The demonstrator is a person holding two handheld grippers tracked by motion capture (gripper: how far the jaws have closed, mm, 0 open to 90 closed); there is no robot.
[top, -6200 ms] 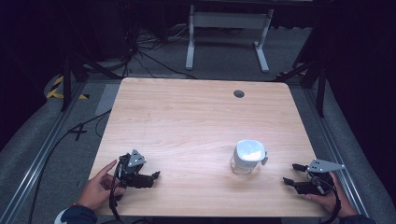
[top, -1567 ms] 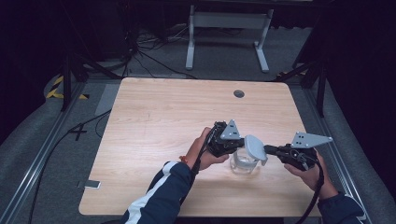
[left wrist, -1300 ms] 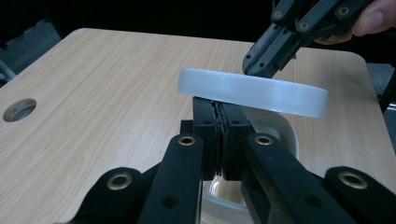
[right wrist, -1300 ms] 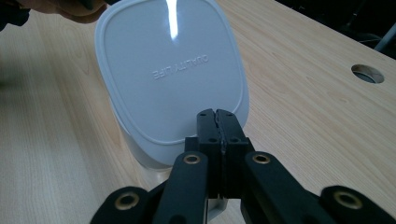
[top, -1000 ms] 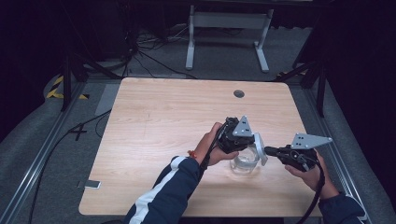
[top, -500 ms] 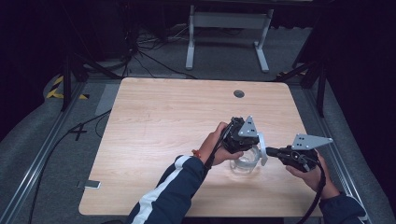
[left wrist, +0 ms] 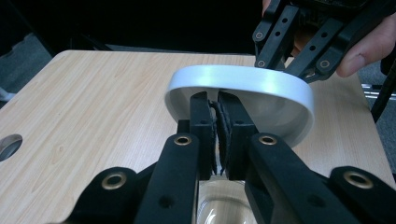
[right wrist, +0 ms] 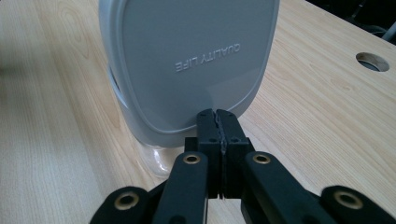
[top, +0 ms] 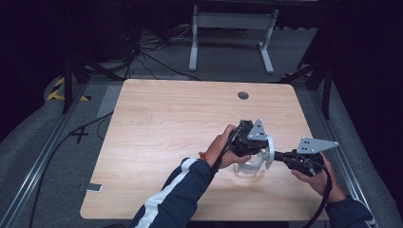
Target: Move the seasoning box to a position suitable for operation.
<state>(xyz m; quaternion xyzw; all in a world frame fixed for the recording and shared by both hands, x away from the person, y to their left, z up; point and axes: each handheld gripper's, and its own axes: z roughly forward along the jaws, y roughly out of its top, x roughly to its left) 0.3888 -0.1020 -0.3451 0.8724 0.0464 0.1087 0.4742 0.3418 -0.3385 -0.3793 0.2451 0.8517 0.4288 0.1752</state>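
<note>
A clear container stands on the table's right near part. Its white lid is tipped up on edge above the container's right side. My right gripper is shut on the lid's edge; in the right gripper view the lid stands almost upright with the jaws pinching its lower rim. My left gripper reaches in from the left. In the left gripper view its jaws are shut on the container's thin clear rim, with the lid arching just behind and the right gripper holding the lid's far edge.
The wooden table has a round cable hole near its far edge. A metal stand and cables lie on the floor beyond. A small flat device lies on the floor at left.
Both grippers left the table's near corners and met at the container. In the last second the left gripper shifted right and the lid tipped up off the container.
</note>
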